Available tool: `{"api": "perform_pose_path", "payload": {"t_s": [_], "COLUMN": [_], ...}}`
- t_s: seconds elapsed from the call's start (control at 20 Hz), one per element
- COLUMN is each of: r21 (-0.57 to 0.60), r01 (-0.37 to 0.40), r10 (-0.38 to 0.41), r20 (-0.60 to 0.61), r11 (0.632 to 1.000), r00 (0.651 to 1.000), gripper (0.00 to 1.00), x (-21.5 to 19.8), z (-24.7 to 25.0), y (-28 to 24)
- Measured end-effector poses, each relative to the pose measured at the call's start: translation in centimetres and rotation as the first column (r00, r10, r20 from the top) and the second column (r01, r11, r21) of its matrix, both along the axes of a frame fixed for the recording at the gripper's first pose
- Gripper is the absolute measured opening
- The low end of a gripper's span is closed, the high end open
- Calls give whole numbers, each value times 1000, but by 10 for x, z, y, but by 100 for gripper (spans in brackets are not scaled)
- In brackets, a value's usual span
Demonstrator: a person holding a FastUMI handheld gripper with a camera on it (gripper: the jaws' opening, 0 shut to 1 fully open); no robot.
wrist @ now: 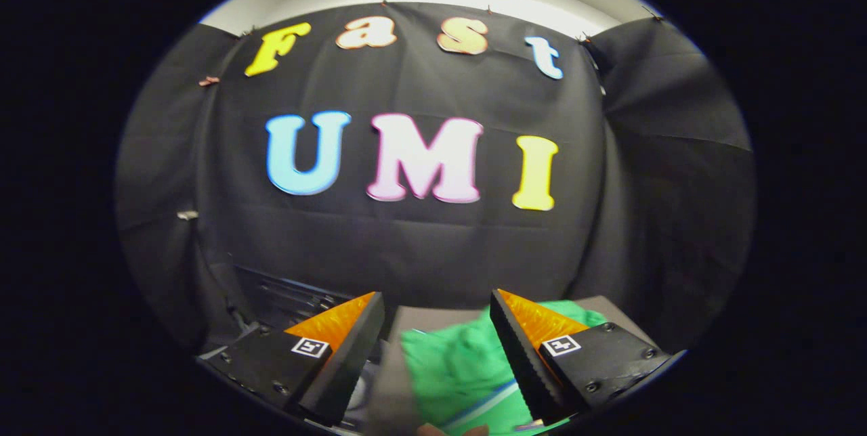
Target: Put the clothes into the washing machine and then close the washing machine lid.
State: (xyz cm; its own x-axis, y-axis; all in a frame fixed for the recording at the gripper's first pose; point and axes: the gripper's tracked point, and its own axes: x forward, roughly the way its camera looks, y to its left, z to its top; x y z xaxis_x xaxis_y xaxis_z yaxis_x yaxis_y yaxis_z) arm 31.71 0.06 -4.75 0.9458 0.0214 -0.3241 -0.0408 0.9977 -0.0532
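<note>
A crumpled green garment with a pale stripe near its closest end lies on a grey tabletop. It sits low between my two fingers and runs on behind the right one. My gripper is open and held above the cloth, with its jaws wide apart and nothing pressed between them. The fingertips point toward the black cloth wall beyond the table. I cannot tell how far above the garment the fingers are.
A dark slatted object stands behind the left finger, at the foot of the wall. A small pale rounded shape peeks out under the left finger. Black cloth walls close in the booth at the back and on both sides.
</note>
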Motion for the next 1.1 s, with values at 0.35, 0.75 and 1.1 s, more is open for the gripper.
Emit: {"api": "perform_pose_path", "payload": {"t_s": [0.35,0.75,1.1], "r21": [14,9,246], "r01": [106,107,42], "r10": [-88,-94,43], "r20": [-448,-400,-330], "r11": [994,994,968], "r00": [890,912,943], "gripper": [99,28,12], "x": [-11,5,10], "z": [-110,-93,-39], "y": [-63,-56,29]}}
